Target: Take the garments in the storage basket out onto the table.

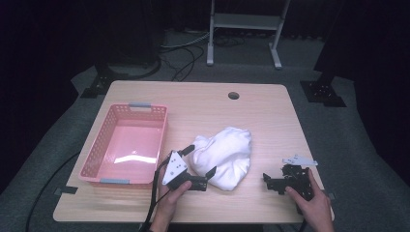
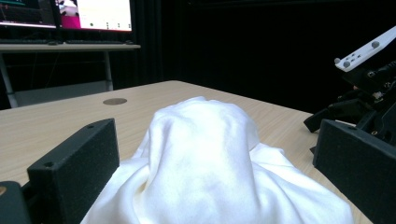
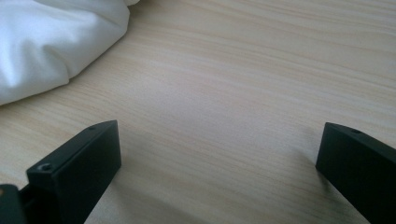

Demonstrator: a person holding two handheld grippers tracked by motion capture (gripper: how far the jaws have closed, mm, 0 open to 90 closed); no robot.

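A crumpled white cloth [image 1: 226, 155] lies in a heap near the middle of the wooden table [image 1: 203, 108]. My left gripper [image 1: 199, 161] is open at the cloth's near left edge, one jaw on each side of the bulge. In the left gripper view the cloth [image 2: 205, 154] rises between the jaws of that gripper [image 2: 217, 163]. My right gripper [image 1: 273, 174] rests open on bare wood, to the right of the cloth and apart from it. The right gripper view has the cloth [image 3: 51, 42] at the upper left, with nothing between the jaws of the right gripper [image 3: 219, 161].
An empty pink plastic basket [image 1: 96, 150] stands at the table's left side. A round cable hole [image 1: 233, 95] sits near the far edge. Bare wood lies right of the cloth. A white stand [image 1: 244, 21] is on the floor beyond the table.
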